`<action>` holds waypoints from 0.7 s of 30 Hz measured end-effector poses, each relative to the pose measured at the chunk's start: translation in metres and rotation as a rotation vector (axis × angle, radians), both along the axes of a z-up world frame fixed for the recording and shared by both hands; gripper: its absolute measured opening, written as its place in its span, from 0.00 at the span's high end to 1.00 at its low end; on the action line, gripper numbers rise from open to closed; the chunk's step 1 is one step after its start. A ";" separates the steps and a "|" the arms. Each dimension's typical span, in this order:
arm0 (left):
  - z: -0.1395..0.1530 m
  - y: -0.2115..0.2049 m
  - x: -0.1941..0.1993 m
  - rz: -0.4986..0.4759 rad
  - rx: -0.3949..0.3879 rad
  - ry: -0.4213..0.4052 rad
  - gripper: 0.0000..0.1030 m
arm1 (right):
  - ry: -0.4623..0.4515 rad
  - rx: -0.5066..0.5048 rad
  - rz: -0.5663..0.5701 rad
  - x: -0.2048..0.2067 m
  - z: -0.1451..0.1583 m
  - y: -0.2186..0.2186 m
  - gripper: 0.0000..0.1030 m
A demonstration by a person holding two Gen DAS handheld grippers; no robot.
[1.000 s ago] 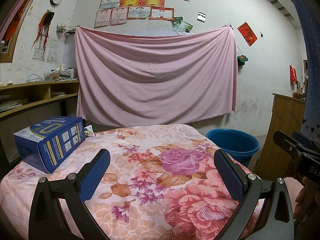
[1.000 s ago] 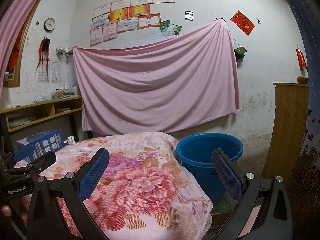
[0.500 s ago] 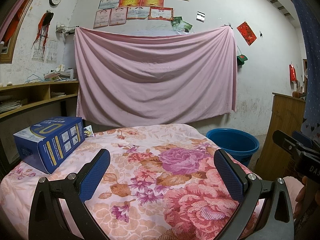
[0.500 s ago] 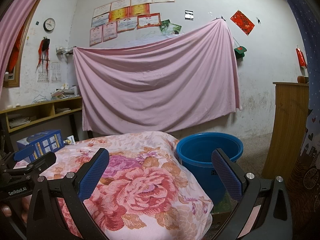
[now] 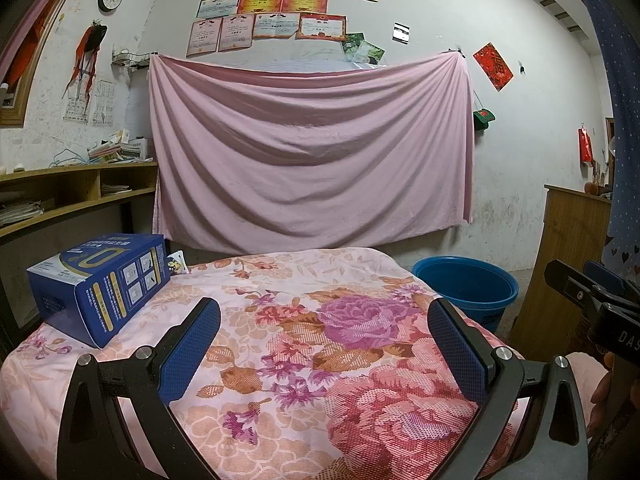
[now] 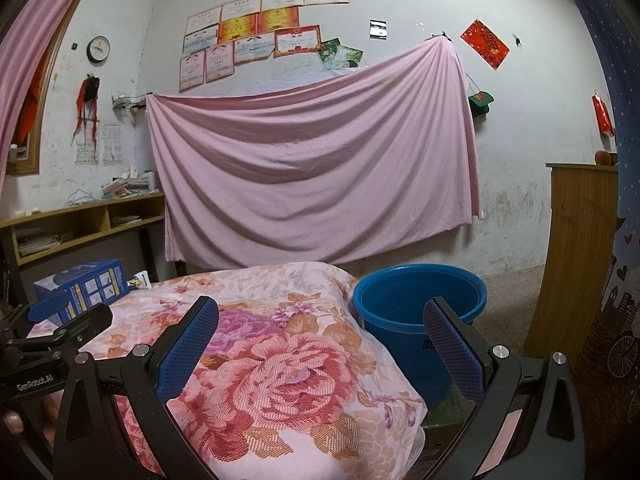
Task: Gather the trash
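A blue cardboard box (image 5: 100,284) lies on the far left of a table covered with a floral cloth (image 5: 320,340); it also shows in the right wrist view (image 6: 84,286). A small printed wrapper (image 5: 177,263) lies just behind the box. A blue plastic bucket (image 5: 466,290) stands on the floor to the right of the table, seen closer in the right wrist view (image 6: 416,312). My left gripper (image 5: 324,340) is open and empty above the cloth. My right gripper (image 6: 320,340) is open and empty over the table's right edge, next to the bucket.
A pink sheet (image 5: 308,152) hangs on the back wall. Wooden shelves (image 5: 76,196) with papers stand at the left. A wooden cabinet (image 6: 576,252) stands at the right, beyond the bucket. A cardboard piece (image 6: 440,416) lies on the floor under the bucket.
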State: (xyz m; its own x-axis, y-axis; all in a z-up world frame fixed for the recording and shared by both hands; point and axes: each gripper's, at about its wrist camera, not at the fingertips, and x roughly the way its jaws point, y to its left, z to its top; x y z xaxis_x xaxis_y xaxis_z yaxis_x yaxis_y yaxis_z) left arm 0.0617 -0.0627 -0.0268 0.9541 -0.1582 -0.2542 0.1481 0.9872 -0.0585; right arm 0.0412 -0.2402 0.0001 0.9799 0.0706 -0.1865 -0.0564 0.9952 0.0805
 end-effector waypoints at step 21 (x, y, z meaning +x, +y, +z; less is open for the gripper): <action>0.000 0.000 0.000 0.000 0.001 0.000 0.02 | 0.003 0.000 0.000 0.000 0.001 0.001 0.00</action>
State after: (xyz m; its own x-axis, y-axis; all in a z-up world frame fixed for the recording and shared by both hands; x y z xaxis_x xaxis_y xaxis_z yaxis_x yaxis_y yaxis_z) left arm 0.0614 -0.0628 -0.0265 0.9540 -0.1582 -0.2546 0.1483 0.9872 -0.0578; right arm 0.0408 -0.2388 0.0007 0.9793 0.0706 -0.1896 -0.0562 0.9952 0.0805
